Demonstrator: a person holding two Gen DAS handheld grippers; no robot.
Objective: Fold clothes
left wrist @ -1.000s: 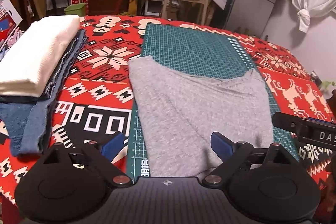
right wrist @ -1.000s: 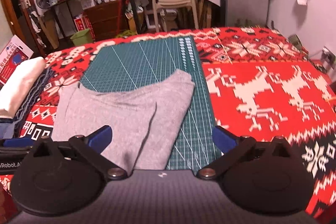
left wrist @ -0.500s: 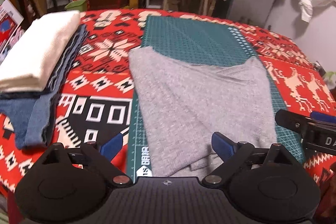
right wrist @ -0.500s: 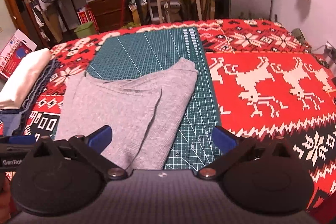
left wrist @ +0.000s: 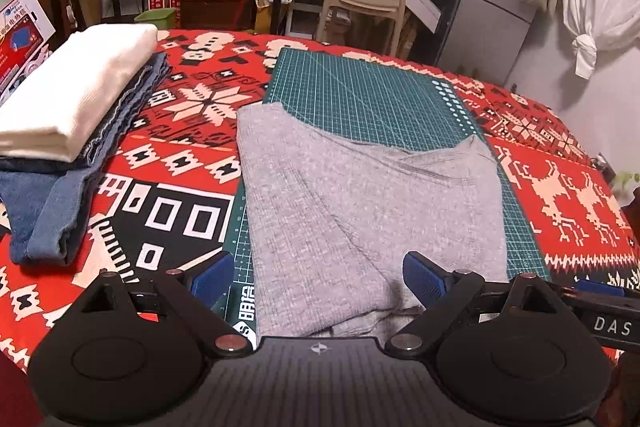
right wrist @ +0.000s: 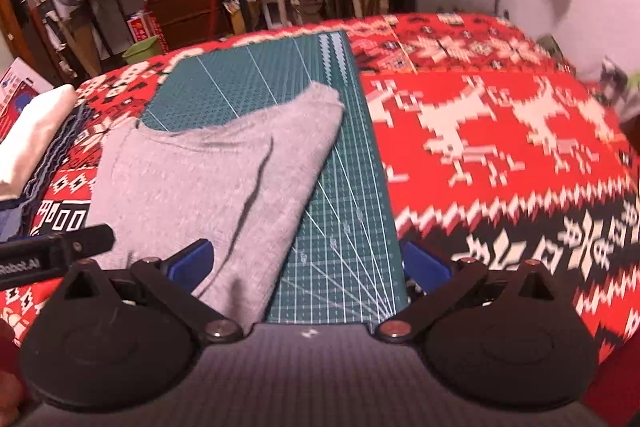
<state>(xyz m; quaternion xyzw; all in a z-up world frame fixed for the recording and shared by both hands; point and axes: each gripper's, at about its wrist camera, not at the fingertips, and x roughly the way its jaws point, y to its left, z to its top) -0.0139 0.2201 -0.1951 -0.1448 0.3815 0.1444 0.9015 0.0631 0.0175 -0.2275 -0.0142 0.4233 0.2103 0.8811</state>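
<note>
- A grey knit garment (left wrist: pixel 360 211) lies partly folded on a green cutting mat (left wrist: pixel 360 95), which sits on a bench covered with a red patterned cloth (left wrist: pixel 180 163). One side panel is already turned in over the body, leaving a diagonal fold line down the middle.
- The left gripper (left wrist: pixel 316 277) hovers low over the garment's near hem, jaws wide open and holding nothing. Its left blue pad is over the mat's near left edge, and its right pad is over the grey fabric.
- The right gripper (right wrist: pixel 306 263) is also wide open and empty. Its left pad is above the garment's near right corner, and its right pad is near the mat's right edge (this view is slightly blurred).
- Both tools point forward across the bench, roughly level, side by side at the near edge; each one's black body shows at the edge of the other's view.
- The step in hand looks like taking the near hem to fold it away. To do it well, pinch every layer at each near corner, lift evenly, and lay the hem square to the far edge so that no wrinkles form.
- A stack of folded clothes (left wrist: pixel 76 95), white on top of blue, rests well to the left.
</note>
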